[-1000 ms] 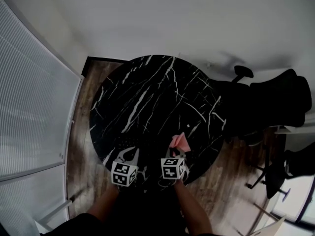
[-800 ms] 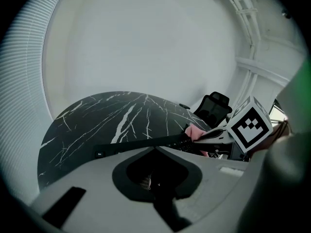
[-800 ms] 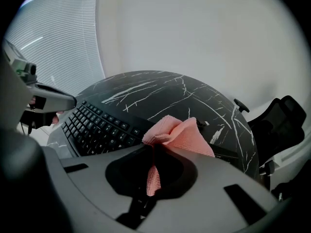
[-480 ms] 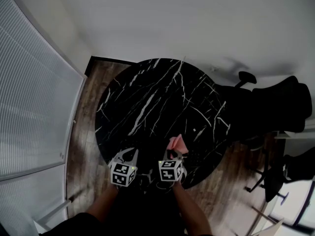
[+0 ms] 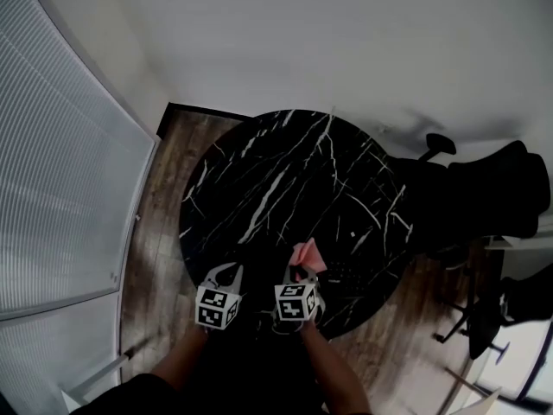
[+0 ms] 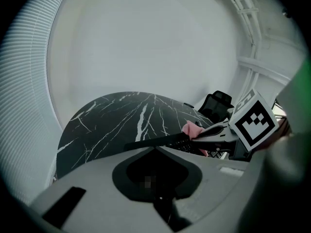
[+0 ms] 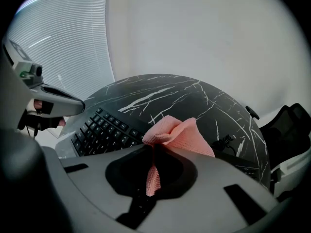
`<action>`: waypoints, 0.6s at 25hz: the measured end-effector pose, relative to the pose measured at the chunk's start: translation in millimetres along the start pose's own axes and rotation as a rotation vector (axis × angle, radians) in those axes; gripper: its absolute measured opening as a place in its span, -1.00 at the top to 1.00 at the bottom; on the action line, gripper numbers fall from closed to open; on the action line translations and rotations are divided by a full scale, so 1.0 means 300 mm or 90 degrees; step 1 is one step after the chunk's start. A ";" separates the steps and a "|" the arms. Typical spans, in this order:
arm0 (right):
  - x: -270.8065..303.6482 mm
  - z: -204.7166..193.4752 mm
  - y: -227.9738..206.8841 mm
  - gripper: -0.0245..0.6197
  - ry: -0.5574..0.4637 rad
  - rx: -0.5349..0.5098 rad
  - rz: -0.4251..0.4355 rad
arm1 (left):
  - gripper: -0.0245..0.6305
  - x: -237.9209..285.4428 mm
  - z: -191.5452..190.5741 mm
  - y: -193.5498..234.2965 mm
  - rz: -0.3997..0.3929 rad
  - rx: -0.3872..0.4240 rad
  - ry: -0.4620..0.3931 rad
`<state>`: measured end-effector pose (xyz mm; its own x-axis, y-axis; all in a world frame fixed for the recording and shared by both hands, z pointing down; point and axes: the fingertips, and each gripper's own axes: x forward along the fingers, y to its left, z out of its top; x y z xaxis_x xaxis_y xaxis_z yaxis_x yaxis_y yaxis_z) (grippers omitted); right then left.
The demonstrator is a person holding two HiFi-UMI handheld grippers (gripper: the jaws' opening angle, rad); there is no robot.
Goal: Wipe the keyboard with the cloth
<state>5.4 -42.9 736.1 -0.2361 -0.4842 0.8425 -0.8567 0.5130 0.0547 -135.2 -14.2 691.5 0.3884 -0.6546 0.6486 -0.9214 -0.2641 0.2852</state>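
Note:
A black keyboard (image 7: 104,132) lies on the round black marble table (image 5: 285,171), near its front edge. My right gripper (image 7: 154,147) is shut on a pink cloth (image 7: 177,136), which bunches up above the jaws just right of the keys. In the head view the cloth (image 5: 306,255) sticks out ahead of the right gripper (image 5: 302,271). My left gripper (image 6: 155,149) is shut, its tip level with the keyboard's (image 6: 163,141) near edge, seen edge-on. I cannot tell whether it touches the keyboard. From the right gripper view, the left gripper (image 7: 80,106) hangs over the keyboard's left end.
Black office chairs (image 5: 484,193) stand right of the table on the wood floor. A ribbed white blind wall (image 5: 60,188) runs along the left. A dark cable (image 7: 226,142) lies on the table right of the cloth.
The head camera has shifted, so the table sits lower and further right in view. The right gripper with the cloth has edged slightly left, toward the left gripper.

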 end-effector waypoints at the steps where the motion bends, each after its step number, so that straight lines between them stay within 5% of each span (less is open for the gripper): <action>1: 0.001 0.007 0.011 0.90 -0.001 0.000 0.001 | 0.93 -0.005 0.002 0.012 0.001 0.002 0.000; 15: 0.034 0.076 0.244 0.90 -0.017 -0.038 0.042 | 0.93 -0.038 0.008 0.122 0.001 0.019 0.005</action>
<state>-70.2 -26.4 736.4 -0.3034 -0.4659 0.8312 -0.8101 0.5854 0.0324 -173.5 -18.1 692.8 0.3865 -0.6496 0.6547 -0.9222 -0.2839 0.2627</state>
